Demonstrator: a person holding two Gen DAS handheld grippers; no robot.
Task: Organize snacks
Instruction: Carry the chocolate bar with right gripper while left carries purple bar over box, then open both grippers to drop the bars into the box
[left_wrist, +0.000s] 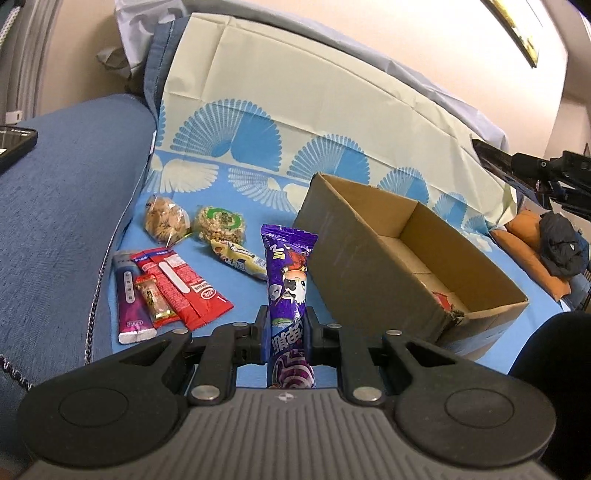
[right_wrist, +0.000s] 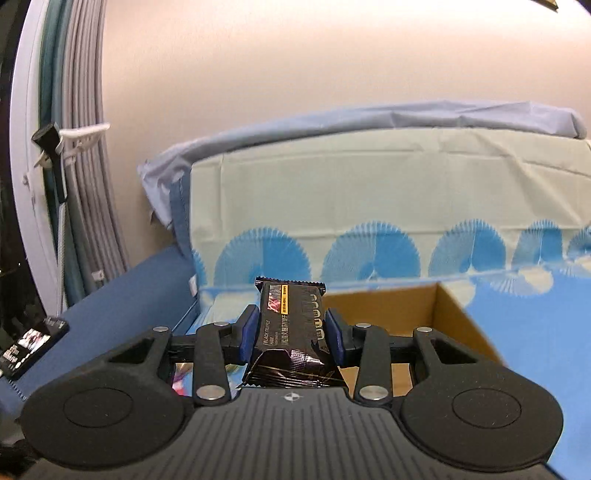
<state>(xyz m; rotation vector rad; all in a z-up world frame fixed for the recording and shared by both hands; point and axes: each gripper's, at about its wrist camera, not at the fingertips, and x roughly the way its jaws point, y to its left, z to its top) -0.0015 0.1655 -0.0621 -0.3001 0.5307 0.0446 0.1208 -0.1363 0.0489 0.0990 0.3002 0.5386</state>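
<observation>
My left gripper (left_wrist: 287, 325) is shut on a purple snack packet (left_wrist: 288, 280) and holds it upright above the blue cloth, just left of the open cardboard box (left_wrist: 373, 288). A red item (left_wrist: 443, 300) lies in the box's near corner. My right gripper (right_wrist: 291, 330) is shut on a black snack packet (right_wrist: 291, 317) and holds it in the air, with the cardboard box (right_wrist: 454, 317) behind and to its right. Loose snacks lie on the cloth at the left: red packets (left_wrist: 181, 284), a purple-pink tube (left_wrist: 129, 299), a small orange candy (left_wrist: 153, 299), two nut cakes (left_wrist: 192, 221) and a yellow bar (left_wrist: 240, 258).
A blue sofa arm (left_wrist: 66, 206) with a phone (left_wrist: 14, 146) on it stands at the left. The patterned cloth (left_wrist: 280, 110) runs up the backrest. An orange cushion with dark cloth (left_wrist: 550, 251) sits at the far right, below a black stand (left_wrist: 535, 166).
</observation>
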